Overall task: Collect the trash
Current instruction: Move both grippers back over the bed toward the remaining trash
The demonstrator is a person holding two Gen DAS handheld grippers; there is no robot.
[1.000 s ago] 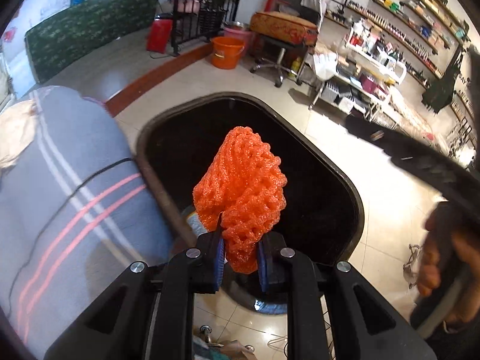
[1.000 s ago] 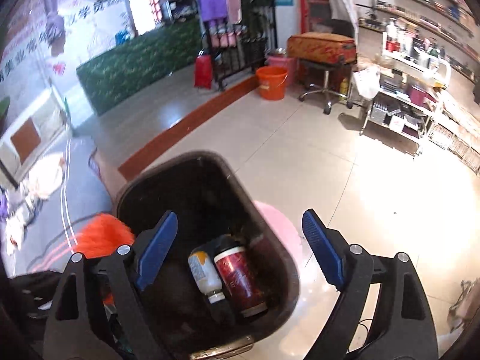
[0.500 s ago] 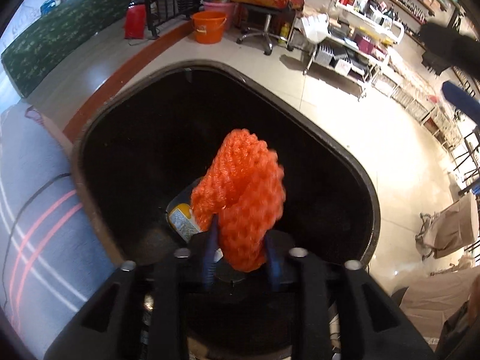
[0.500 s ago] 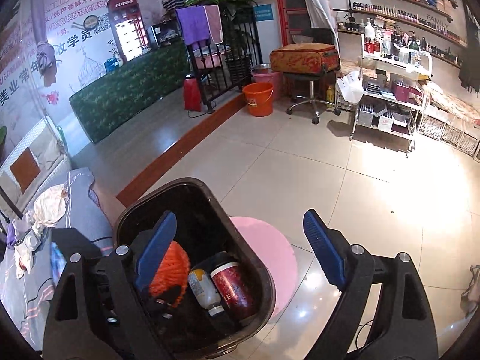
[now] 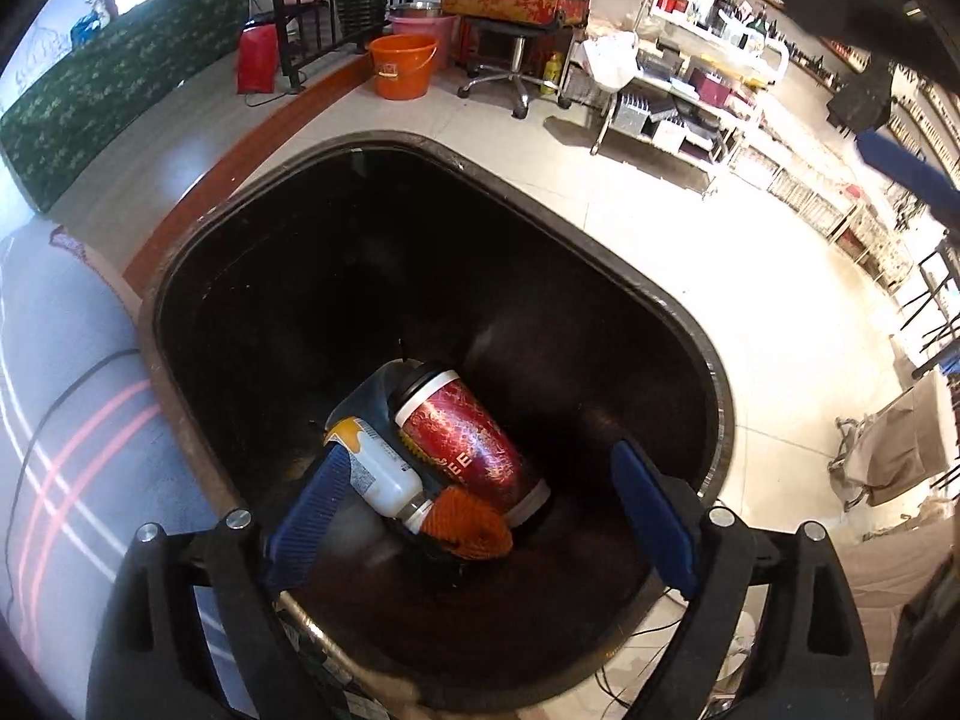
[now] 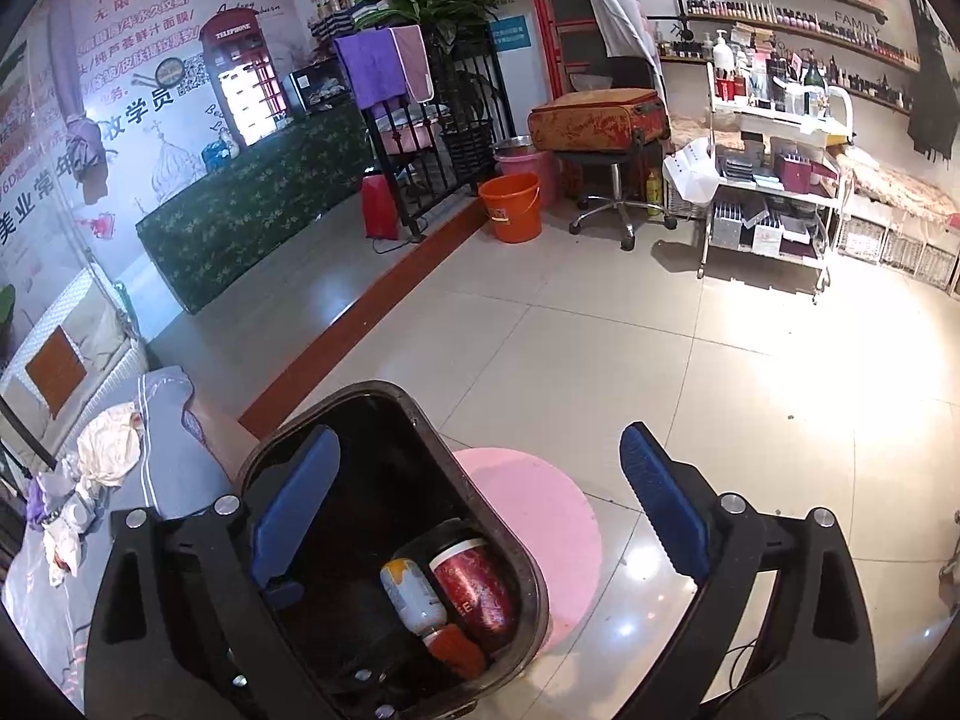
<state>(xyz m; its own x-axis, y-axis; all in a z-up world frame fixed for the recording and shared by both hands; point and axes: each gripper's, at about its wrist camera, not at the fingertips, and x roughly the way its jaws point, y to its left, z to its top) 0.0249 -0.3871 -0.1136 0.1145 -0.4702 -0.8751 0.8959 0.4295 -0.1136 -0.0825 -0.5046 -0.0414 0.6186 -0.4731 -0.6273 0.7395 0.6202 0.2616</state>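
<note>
left gripper [image 5: 474, 504] hangs wide open and empty over the bin [image 5: 714, 372]; the orange net [image 5: 471, 525] lies at the bottom against bottle [image 5: 378, 468] and cup [image 5: 468, 444]. right gripper [image 6: 480, 510], also spread and empty, hovers beside; lowering either could knock the rim and tip the bin.

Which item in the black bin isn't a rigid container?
The orange foam net, crumpled beside the red paper cup and white plastic bottle.
</note>
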